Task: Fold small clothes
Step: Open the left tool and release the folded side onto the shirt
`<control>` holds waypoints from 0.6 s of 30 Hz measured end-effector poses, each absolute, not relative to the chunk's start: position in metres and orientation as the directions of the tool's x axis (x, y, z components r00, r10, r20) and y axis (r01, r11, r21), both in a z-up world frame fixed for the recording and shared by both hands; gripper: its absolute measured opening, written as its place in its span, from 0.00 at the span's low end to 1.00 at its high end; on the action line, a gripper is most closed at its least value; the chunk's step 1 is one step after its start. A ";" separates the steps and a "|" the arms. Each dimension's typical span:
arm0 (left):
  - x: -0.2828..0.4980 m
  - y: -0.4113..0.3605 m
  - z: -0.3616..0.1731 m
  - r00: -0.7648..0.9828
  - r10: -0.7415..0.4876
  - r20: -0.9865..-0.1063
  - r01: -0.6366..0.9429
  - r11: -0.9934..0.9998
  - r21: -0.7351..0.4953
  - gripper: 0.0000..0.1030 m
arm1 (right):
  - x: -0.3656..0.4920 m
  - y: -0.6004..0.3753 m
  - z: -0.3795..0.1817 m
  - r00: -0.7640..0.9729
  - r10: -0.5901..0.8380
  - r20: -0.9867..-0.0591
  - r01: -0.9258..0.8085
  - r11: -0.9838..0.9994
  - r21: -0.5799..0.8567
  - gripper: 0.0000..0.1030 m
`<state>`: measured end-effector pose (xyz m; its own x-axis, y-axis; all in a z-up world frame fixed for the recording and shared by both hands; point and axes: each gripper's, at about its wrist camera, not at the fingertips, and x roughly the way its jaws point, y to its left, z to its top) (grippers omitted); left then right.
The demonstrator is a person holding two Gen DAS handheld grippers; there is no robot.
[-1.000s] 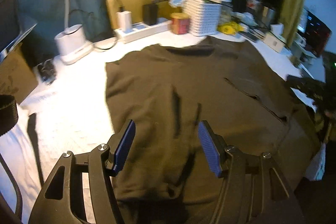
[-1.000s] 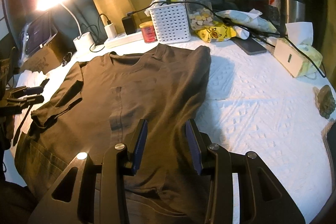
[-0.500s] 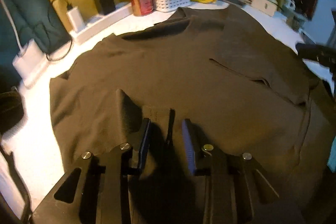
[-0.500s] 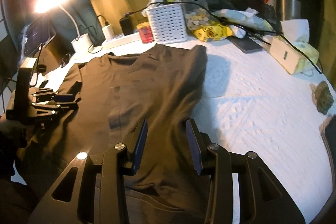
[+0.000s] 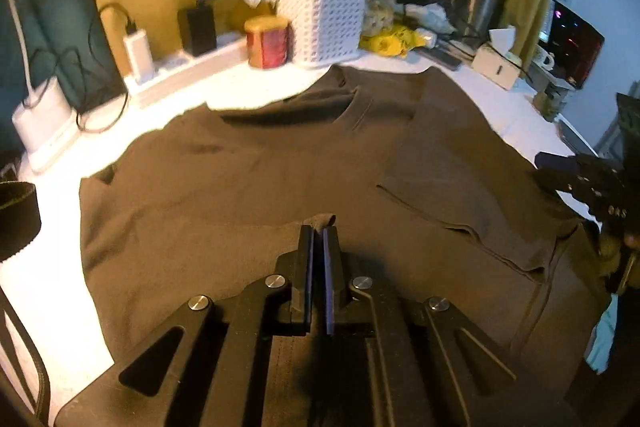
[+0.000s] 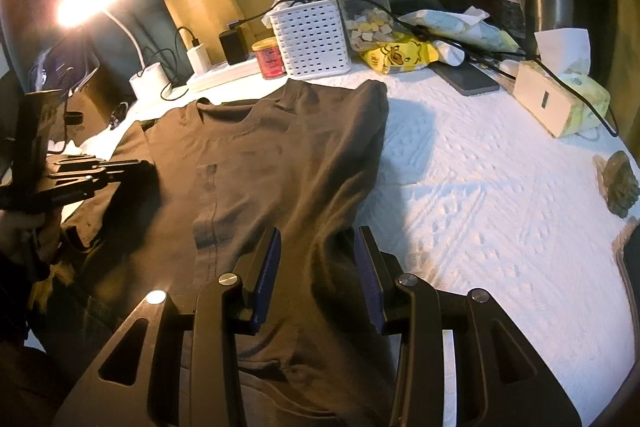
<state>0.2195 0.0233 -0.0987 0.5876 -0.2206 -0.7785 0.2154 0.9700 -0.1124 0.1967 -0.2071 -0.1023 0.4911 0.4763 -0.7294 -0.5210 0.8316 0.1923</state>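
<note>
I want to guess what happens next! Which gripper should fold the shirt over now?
Probably the left gripper: it is shut on a pinch of the shirt. The right gripper is open above it, gripping nothing.

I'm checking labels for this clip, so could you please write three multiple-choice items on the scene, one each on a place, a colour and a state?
1. The red can stands:
A. left of the white basket
B. on the T-shirt
C. inside the basket

2. The T-shirt is:
A. white
B. dark brown
C. striped

3. The left gripper is:
A. wide open
B. shut on a bottle
C. shut on the T-shirt

Key: 1 A, the can sits beside the basket's left wall; 2 B, the cloth is plain dark brown; 3 C, a pinch of fabric shows between the closed pads, while the right gripper is open.
</note>
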 end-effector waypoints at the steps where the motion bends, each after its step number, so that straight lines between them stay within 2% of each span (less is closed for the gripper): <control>1: 0.218 0.024 -0.099 0.582 -0.223 -0.782 0.214 0.970 -0.118 0.04 | 0.195 -0.206 -0.102 0.489 0.478 -0.729 -0.525 0.829 0.191 0.39; 4: 0.204 0.027 -0.094 0.575 -0.246 -0.780 0.223 0.965 -0.140 0.08 | 0.191 -0.202 -0.102 0.484 0.479 -0.732 -0.536 0.824 0.185 0.39; 6: 0.191 0.031 -0.088 0.581 -0.239 -0.778 0.219 0.966 -0.134 0.18 | 0.189 -0.200 -0.102 0.481 0.479 -0.734 -0.540 0.821 0.183 0.39; 8: 0.177 0.036 -0.084 0.584 -0.233 -0.778 0.212 0.968 -0.131 0.45 | 0.187 -0.197 -0.103 0.477 0.479 -0.737 -0.543 0.820 0.181 0.39; 9: 0.168 0.040 -0.083 0.584 -0.233 -0.778 0.210 0.969 -0.132 0.49 | 0.186 -0.196 -0.103 0.475 0.480 -0.738 -0.547 0.818 0.180 0.39; 18: 0.122 0.048 -0.106 0.514 -0.193 -0.835 0.222 0.971 -0.088 0.50 | 0.173 -0.185 -0.106 0.453 0.481 -0.751 -0.575 0.801 0.166 0.39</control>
